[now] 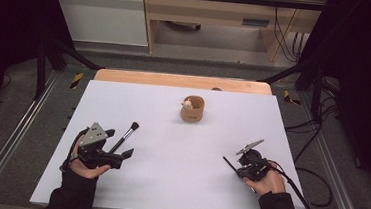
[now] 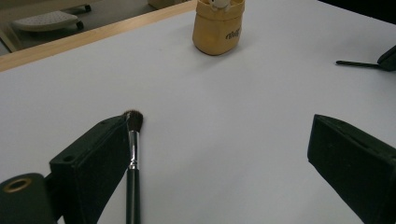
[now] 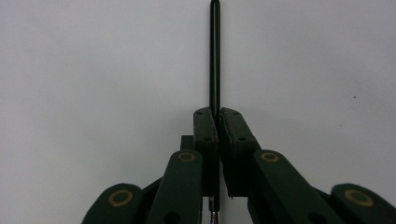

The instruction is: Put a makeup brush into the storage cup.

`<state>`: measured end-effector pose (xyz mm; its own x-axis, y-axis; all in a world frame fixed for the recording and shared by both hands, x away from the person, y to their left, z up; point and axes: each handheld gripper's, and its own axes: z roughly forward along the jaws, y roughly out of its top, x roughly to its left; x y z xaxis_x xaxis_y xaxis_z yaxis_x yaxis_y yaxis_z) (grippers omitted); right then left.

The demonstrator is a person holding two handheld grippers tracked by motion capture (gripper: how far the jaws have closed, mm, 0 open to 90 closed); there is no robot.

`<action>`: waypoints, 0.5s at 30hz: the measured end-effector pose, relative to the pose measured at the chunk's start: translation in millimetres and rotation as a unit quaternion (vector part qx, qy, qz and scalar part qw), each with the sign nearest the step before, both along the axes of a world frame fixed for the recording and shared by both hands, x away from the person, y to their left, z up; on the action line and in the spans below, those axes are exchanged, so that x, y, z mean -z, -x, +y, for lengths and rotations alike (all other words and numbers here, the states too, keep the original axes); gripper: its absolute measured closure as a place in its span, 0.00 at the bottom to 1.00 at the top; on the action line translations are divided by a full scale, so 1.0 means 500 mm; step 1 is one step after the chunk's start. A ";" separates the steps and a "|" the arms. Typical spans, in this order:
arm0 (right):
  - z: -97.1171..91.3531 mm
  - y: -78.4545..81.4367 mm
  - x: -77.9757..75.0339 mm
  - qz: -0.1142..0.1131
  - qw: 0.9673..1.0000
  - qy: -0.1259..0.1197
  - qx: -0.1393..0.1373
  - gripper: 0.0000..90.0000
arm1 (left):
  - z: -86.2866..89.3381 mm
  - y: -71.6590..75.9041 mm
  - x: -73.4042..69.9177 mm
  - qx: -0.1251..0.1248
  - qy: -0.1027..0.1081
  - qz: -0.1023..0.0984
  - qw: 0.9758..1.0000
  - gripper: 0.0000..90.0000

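makeup brush lies flat on the white surface just inside the left hand-held gripper, jaws wide, its handle running back toward the hand; right hand-held gripper clamps a thin black brush handle — tan holder cup well ahead, between both.

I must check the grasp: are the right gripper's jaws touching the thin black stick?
Touching. In the right gripper view, the right gripper has both jaws closed flat on the thin black stick, with no gap at either side.
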<state>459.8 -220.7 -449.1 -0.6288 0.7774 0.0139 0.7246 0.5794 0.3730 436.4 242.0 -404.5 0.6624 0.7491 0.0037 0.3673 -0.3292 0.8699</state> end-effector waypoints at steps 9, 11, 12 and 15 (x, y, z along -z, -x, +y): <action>0.002 0.009 -0.026 -0.021 0.999 -0.024 -0.006 0.95 | -0.004 0.001 0.000 0.003 -0.002 0.001 1.000 0.06; 0.007 0.012 -0.033 -0.027 0.999 -0.026 -0.009 0.95 | -0.005 0.001 0.000 0.004 -0.002 0.001 1.000 0.06; 0.008 0.014 -0.036 -0.030 0.999 -0.029 -0.012 0.95 | -0.005 0.001 0.000 0.005 -0.003 0.001 1.000 0.06; 0.015 0.018 -0.046 -0.034 0.998 -0.040 -0.018 0.95 | -0.008 0.002 0.000 0.007 -0.004 0.001 1.000 0.06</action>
